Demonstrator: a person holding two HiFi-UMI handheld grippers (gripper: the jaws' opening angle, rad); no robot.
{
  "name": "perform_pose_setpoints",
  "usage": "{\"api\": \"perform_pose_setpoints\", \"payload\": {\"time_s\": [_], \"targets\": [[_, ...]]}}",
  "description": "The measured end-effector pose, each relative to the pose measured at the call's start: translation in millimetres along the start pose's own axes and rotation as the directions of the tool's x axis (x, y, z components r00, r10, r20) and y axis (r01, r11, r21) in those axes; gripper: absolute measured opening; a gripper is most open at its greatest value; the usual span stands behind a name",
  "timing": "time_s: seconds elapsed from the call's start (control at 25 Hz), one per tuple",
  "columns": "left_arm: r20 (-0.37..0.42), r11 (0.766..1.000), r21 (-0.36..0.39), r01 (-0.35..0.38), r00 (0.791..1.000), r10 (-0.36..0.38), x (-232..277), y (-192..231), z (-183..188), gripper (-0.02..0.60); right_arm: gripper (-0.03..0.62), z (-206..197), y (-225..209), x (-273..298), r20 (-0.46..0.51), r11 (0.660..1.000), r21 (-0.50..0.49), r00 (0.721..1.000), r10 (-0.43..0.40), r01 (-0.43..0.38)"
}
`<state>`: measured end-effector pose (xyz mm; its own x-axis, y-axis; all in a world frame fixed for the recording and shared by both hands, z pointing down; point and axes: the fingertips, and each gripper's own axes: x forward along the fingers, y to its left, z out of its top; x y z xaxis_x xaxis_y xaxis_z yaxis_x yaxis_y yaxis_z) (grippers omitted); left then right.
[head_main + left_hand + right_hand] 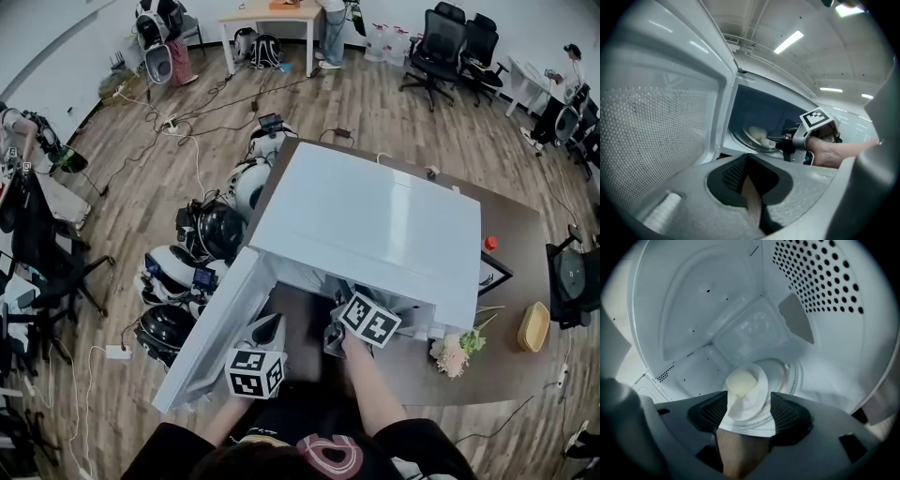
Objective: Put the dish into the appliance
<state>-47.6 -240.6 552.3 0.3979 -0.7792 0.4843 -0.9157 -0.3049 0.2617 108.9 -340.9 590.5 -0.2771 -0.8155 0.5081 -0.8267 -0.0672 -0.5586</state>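
The white microwave (375, 225) stands on the brown table with its door (211, 337) swung open to the left. A white dish (747, 387) holding a pale yellow lump rests on the glass turntable (792, 376) inside the cavity. My right gripper (749, 404) reaches into the cavity and is open, its pads standing apart on either side of the dish's near rim without pressing on it. From the left gripper view the dish (757, 135) and the right gripper (776, 140) show inside the opening. My left gripper (748, 161) hovers outside by the door, jaws together and empty.
To the right of the microwave, pale flowers (457, 352), a yellow bowl (533, 326) and a small red object (489, 243) lie on the table (525, 253). Several helmets (211, 230) and cables cover the floor on the left. Office chairs (441, 42) stand far back.
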Motion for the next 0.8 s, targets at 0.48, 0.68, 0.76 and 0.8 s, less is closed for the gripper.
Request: {"api": "perform_pose_setpoints", "payload": {"time_s": [0.48,0.68,0.76,0.8], "targets": [[0.022,0.999,-0.001,0.036,0.999,-0.036,-7,-12,-1,0.009,0.286,-6,11,-37,0.027,0.993,-0.058,0.994,0.103,-0.101],[0.028,0.998,0.000,0.061,0.998,-0.061,-14,-17,-5,0.009,0.255,-8,4,-63,0.069,0.995,-0.075,0.995,0.076,-0.070],[0.028,0.997,-0.002,0.074,0.997,-0.074,-17,-19,-7,0.009,0.248,-8,4,-73,0.084,0.994,-0.088,0.994,0.066,-0.058],[0.027,0.997,-0.003,0.083,0.996,-0.083,-19,-20,-8,0.009,0.244,-9,4,-79,0.091,0.994,-0.096,0.994,0.063,-0.054]]}}
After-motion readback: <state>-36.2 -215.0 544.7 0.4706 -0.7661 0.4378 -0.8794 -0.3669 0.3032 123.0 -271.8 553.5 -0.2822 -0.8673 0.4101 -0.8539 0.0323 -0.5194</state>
